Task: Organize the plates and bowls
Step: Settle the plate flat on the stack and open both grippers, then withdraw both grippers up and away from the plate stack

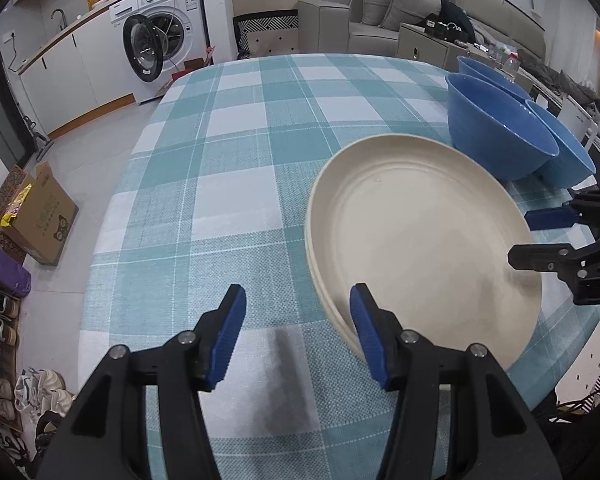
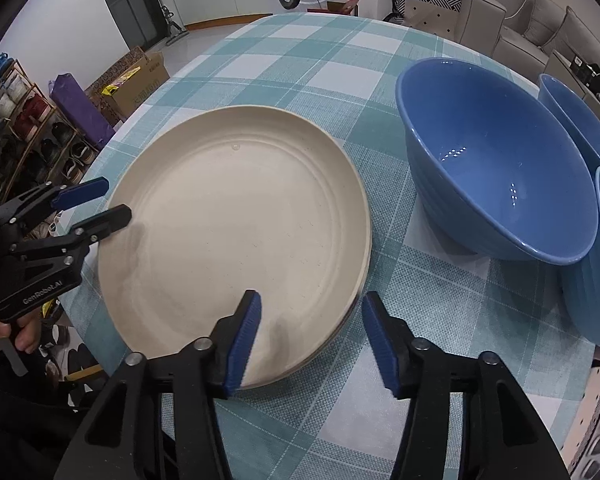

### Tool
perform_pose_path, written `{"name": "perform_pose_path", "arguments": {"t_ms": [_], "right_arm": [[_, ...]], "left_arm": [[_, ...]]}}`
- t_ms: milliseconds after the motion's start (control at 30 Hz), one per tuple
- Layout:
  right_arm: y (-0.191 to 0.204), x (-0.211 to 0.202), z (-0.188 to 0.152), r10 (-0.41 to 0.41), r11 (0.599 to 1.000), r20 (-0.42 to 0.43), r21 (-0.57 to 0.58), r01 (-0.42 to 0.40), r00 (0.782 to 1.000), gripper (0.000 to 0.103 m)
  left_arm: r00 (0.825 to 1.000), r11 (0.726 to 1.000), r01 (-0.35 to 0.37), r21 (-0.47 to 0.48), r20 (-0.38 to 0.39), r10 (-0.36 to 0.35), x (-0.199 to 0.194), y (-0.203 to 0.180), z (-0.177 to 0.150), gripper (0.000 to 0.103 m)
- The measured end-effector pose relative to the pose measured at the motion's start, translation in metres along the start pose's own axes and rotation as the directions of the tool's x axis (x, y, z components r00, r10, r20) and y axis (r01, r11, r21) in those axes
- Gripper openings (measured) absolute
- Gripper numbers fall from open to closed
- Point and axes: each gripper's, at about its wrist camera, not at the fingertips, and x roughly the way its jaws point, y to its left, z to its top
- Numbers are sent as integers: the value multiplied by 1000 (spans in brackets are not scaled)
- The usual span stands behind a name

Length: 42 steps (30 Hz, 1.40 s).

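A stack of cream plates (image 1: 420, 232) (image 2: 236, 216) lies on the teal checked tablecloth (image 1: 240, 160). Three blue bowls stand just beyond it: the nearest bowl (image 1: 496, 132) (image 2: 492, 160) and two more (image 1: 564, 148) (image 2: 576, 120) close behind. My left gripper (image 1: 298, 312) (image 2: 100, 204) is open at the stack's rim, with one finger over the plates and the other over the cloth. Across the stack, my right gripper (image 2: 312, 304) (image 1: 522, 239) is open and straddles the opposite rim, its pads clear of the plates. Neither gripper holds anything.
The table's rounded edge (image 1: 112, 208) drops to a tiled floor with a cardboard box (image 1: 40, 216) and a shoe rack (image 2: 40, 136). A washing machine (image 1: 160, 36) and a grey sofa (image 1: 380, 4) stand further off. A hand (image 2: 4, 336) holds the left gripper.
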Motion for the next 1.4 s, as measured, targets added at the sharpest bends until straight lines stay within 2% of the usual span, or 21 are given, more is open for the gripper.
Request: {"name": "perform_pose_path", "arguments": {"t_ms": [33, 267, 400, 667, 733, 800, 867, 933, 1067, 1200, 1400], "right_arm": [[-1, 0, 0, 2, 1000, 3, 2, -2, 1000, 64], [-4, -3, 0, -4, 1000, 14, 12, 3, 1000, 68], [-5, -5, -1, -3, 1000, 23, 18, 3, 1000, 76], [-5, -10, -3, -9, 1000, 59, 11, 9, 998, 89], [-4, -14, -4, -15, 1000, 77, 4, 15, 997, 92], [-3, -18, -5, -12, 1000, 93, 0, 12, 996, 93], [-2, -22, -6, -15, 1000, 109, -4, 15, 994, 97], [-3, -28, -8, -14, 1000, 127, -8, 16, 992, 99], [-6, -40, -14, -3, 1000, 170, -2, 3, 985, 100], [-15, -56, -23, 22, 1000, 220, 15, -26, 975, 101], [-43, -94, -36, 12, 997, 300, 68, -34, 954, 101]], "left_arm": [[1000, 1000, -2, 4, -3, 2, 2, -1, 0, 54], [1000, 1000, 5, 16, -20, -5, 6, -5, -1, 55], [1000, 1000, 9, 6, -19, -9, 6, -5, -1, 55], [999, 999, 31, 17, 36, -32, -13, -10, 2, 58], [997, 999, 45, 18, 54, -46, -19, -12, 3, 61], [996, 999, 47, 17, 81, -48, -25, -14, 4, 83], [991, 999, 46, 29, 125, -49, -34, -17, 4, 91], [989, 998, 50, 26, 134, -53, -38, -18, 6, 98], [985, 996, 86, 10, 148, -86, -44, -21, 10, 103], [976, 991, 130, 20, 172, -131, -49, -30, 14, 103], [968, 988, 150, 40, 199, -155, -55, -48, 26, 103]]}}
